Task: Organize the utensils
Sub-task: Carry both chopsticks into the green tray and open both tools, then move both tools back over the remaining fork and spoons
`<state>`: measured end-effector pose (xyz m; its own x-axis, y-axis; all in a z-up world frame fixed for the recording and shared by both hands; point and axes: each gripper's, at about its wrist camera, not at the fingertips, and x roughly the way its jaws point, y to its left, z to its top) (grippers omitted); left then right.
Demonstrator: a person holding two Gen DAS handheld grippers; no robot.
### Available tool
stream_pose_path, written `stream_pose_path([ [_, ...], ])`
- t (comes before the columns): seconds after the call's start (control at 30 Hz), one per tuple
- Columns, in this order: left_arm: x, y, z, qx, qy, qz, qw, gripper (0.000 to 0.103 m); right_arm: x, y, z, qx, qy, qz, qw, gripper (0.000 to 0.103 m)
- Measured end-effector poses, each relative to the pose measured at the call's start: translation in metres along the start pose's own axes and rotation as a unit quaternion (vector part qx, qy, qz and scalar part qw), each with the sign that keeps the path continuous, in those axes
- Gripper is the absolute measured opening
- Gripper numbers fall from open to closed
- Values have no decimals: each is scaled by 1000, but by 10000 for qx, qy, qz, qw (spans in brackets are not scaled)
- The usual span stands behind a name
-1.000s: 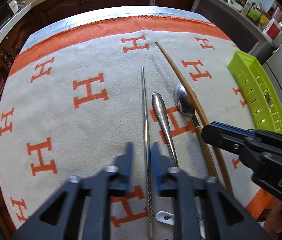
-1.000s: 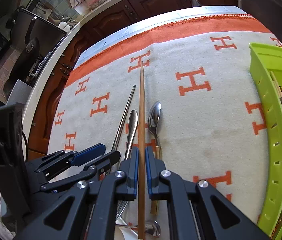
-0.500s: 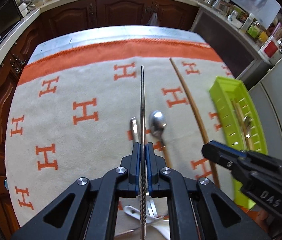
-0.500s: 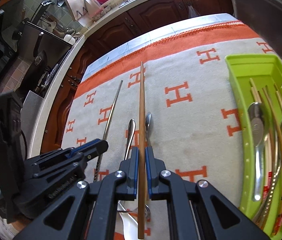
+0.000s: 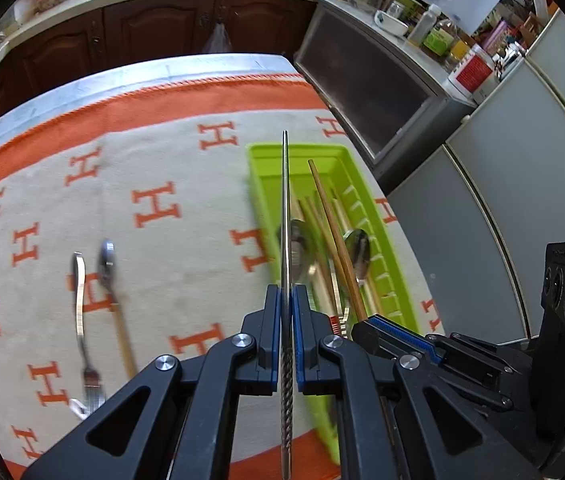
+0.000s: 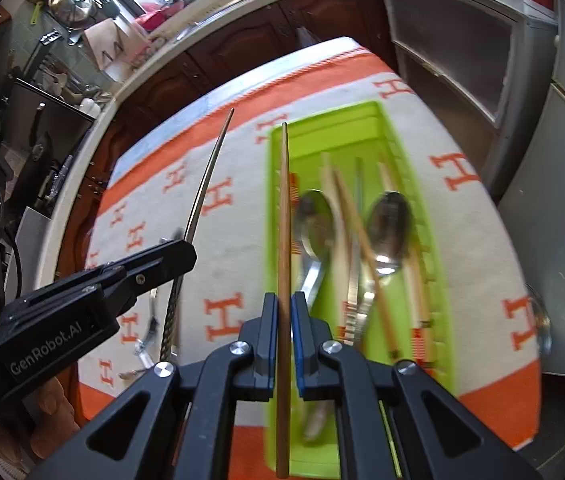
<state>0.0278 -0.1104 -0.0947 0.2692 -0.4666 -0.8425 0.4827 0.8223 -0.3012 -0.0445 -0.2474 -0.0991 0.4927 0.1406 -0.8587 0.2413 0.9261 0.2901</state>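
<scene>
two chopsticks held above the green tray (image 5: pixel 366 196)
left gripper (image 5: pixel 286 312) jaws clamp the metal chopstick (image 5: pixel 285 208); right gripper (image 6: pixel 285 320) jaws clamp the wooden chopstick (image 6: pixel 284 220).

Left wrist view: looks steeply down along its own tongs (image 5: pixel 286 300) at the tabletop (image 5: pixel 82 84), close above it, kitchen cabinets beyond. Right wrist view: same downward tilt, sited just to the right, over the green tray (image 6: pixel 274 148). Both views share the tray, the patterned cloth (image 5: pixel 186 148) and each other's tongs.
</scene>
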Motion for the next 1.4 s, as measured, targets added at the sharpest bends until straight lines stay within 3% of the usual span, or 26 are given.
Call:
stream_pose_path([
  [0.27, 48, -12, -11, -256, 516, 67, 9983, 4, 13, -37, 2, -175, 363, -408, 9984, 7],
  [0.43, 45, -27, -18, 184, 552, 215, 9981, 12, 20, -29, 1, -341, 621, -654, 9953, 8],
  [0.63, 18, -22, -16, 232, 386, 304, 9985, 47, -2, -22, -4, -286, 568, -678, 9957, 8],
  [0.77, 0, -13, -17, 166, 303, 373, 9987, 55, -19, -15, -6, -352, 418, -748, 9957, 11],
  [1.03, -39, 1, -20, 145, -71, 517, 9985, 56, -44, 6, -2, -590, 124, -781, 9951, 11],
  [1.17, -59, 20, -17, -221, -188, 464, 9985, 56, -50, 22, 4, -815, 25, -699, 9942, 11],
  [1.4, -96, 66, -24, -908, -467, 752, 9919, 53, -47, 48, 7, -1177, -9, -318, 9925, 11],
])
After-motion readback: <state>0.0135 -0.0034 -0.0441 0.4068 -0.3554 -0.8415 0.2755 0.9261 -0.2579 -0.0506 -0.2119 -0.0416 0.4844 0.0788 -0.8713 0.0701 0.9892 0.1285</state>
